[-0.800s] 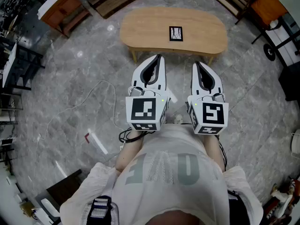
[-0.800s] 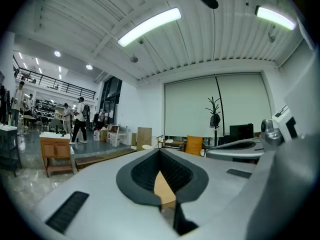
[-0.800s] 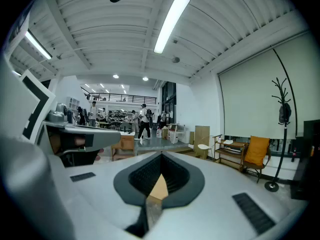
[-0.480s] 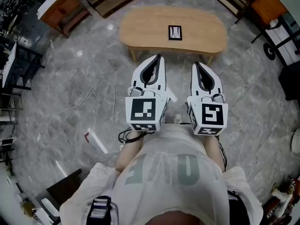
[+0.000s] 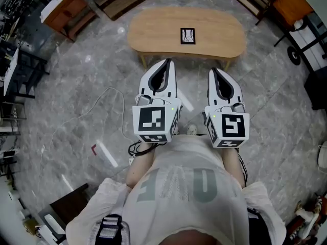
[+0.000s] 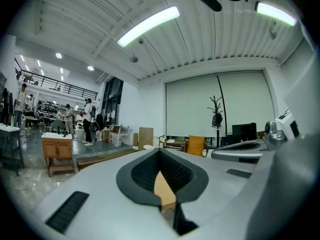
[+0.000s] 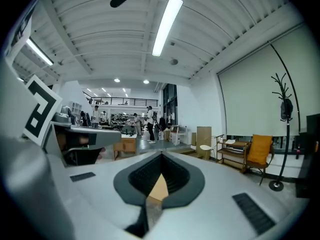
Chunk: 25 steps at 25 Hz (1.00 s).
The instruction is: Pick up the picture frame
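Observation:
The picture frame, small with a black border, lies flat in the middle of the oval wooden table ahead of me. Both grippers are held side by side at waist height, short of the table and pointing toward it. My left gripper has its jaws closed together with nothing between them, its tip near the table's front edge. My right gripper is likewise shut and empty. In the left gripper view a sliver of the tabletop shows through the jaw opening, and in the right gripper view the tabletop shows the same way.
A white cable loops over the marble floor at left, with a white strip nearby. A wooden cabinet stands at the back left, a cart at right. People stand far off in the hall.
The left gripper has drifted slightly to the left in the head view. The table and frame sit a touch higher and further left in the picture. Both grippers stay shut.

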Tool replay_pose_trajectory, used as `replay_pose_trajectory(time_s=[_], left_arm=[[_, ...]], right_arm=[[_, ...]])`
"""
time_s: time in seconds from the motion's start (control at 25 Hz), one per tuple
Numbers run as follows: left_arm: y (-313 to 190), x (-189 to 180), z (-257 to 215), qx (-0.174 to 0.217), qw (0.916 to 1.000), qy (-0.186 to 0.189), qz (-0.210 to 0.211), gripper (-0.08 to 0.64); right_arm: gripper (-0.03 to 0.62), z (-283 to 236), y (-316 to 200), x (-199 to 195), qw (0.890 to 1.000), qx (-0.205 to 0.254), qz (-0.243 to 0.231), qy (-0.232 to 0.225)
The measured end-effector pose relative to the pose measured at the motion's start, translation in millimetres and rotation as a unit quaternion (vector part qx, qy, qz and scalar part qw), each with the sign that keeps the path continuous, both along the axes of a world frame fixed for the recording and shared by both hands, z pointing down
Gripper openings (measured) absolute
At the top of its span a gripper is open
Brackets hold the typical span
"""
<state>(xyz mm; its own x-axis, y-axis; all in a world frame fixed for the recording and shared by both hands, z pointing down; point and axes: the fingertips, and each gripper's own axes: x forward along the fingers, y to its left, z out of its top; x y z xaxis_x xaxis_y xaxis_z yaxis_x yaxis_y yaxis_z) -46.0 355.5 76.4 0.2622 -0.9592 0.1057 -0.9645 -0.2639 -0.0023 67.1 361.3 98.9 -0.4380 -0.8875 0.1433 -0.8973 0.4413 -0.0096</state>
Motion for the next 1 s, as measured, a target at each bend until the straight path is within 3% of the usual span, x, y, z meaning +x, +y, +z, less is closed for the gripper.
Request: replay_pose_trajectory(time_s=[0.2, 0.56, 1.0], left_arm=[[-5.4, 11.4, 0.9, 0.01, 0.9997, -0.013, -0.016, 0.009], [-20.3, -1.5, -10.4, 0.03, 0.9979, -0.02, -0.055, 0.009], [-77.6, 0.2, -5.2, 0.058, 0.9978, -0.014, -0.028, 0.009]], right_arm=[[0.005, 10.5, -11.3, 19.9, 1.0, -0.008, -0.008, -0.019], [0.005, 12.0, -24.4, 35.0, 0.999, -0.004, -0.014, -0.029], [0.005, 9.6, -70.7, 38.2, 0.999, 0.041, 0.007, -0.007]])
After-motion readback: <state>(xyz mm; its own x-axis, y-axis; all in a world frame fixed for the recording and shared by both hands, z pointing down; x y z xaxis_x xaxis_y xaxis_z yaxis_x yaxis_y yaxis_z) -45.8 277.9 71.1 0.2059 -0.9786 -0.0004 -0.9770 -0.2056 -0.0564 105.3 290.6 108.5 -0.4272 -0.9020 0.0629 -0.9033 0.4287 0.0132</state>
